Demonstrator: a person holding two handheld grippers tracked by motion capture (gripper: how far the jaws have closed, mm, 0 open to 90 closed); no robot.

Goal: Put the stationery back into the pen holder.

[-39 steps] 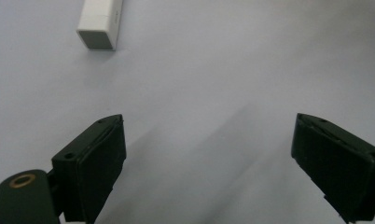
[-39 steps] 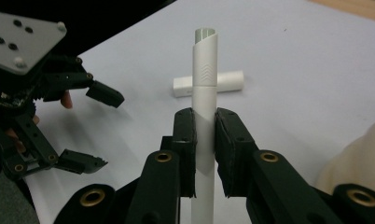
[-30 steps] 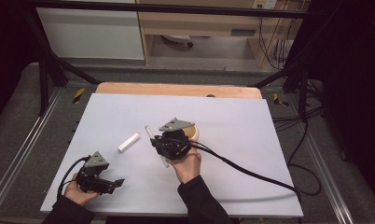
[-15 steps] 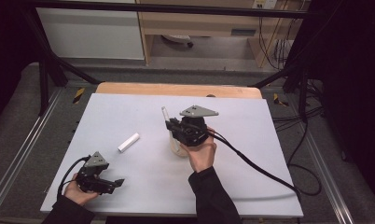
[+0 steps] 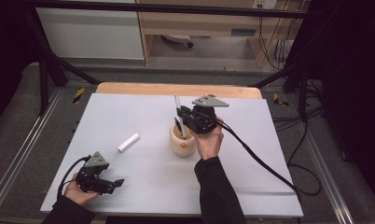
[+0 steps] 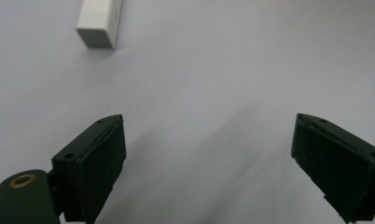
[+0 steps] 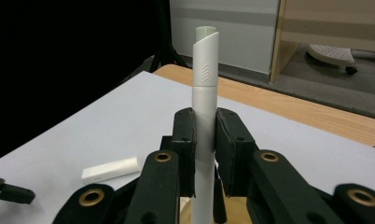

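White pen (image 7: 205,107) stands clamped in the right gripper's (image 7: 205,154) jaws; left gripper's (image 6: 209,163) jaws gape wide.

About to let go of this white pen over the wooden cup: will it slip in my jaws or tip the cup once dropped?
The white pen looks stiff and smooth, so it may slide in the right gripper, which pinches only its lower barrel. The wooden cup looks squat and wide-mouthed, so it probably will not tip.
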